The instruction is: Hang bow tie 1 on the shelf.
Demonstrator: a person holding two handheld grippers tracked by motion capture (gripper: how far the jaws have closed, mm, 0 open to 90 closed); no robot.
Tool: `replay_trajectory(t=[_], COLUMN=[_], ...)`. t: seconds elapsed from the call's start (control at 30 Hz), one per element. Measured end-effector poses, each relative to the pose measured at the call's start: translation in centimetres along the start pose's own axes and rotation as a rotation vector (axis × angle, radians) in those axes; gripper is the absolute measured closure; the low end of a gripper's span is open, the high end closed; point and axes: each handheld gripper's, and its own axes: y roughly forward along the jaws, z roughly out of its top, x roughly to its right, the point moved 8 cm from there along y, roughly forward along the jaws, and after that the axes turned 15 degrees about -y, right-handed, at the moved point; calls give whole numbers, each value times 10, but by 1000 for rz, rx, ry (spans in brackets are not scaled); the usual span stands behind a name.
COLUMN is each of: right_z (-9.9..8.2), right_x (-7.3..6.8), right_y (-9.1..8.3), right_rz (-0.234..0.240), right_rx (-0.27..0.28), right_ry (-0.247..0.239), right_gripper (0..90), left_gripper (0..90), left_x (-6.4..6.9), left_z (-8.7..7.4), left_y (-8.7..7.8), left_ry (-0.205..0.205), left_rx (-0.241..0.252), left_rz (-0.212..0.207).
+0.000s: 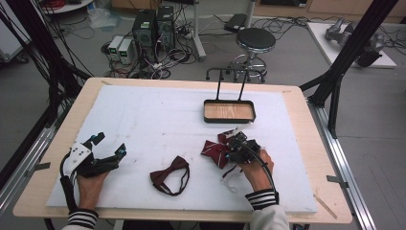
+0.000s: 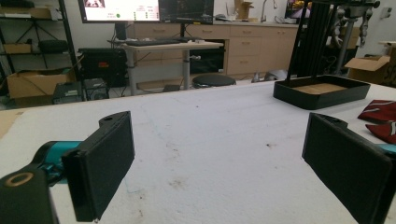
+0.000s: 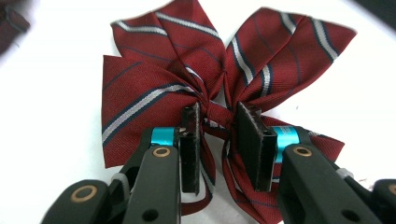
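Nearest, the right tool (image 3: pixel 218 140) has its jaws pinching the knot of the striped bow tie (image 3: pixel 154 93), right of centre on the tabletop (image 1: pixel 143 115); soft, light, floppy, best held there; left tool (image 1: pixel 106 154) spread, empty.

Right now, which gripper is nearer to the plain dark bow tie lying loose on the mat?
Left, narrowly. The left gripper sits open just to the left of the plain bow tie. The right gripper is off to its right, jaws closed around the knot of the striped bow.
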Motion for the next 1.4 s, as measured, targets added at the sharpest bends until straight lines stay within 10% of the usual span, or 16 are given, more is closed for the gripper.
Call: replay_trajectory(t=[0.93, 1.4], right_z=[20, 19], right_x=[37, 55], right_y=[-68, -83], right_rz=[-233, -283], right_rx=[488, 598], right_ry=[108, 146], right_gripper=[714, 713], left_gripper=[96, 97], left_x=[0, 0], left_z=[0, 0], left_y=[0, 0], left_ry=[0, -1], left_rx=[-2, -1], left_rz=[0, 0])
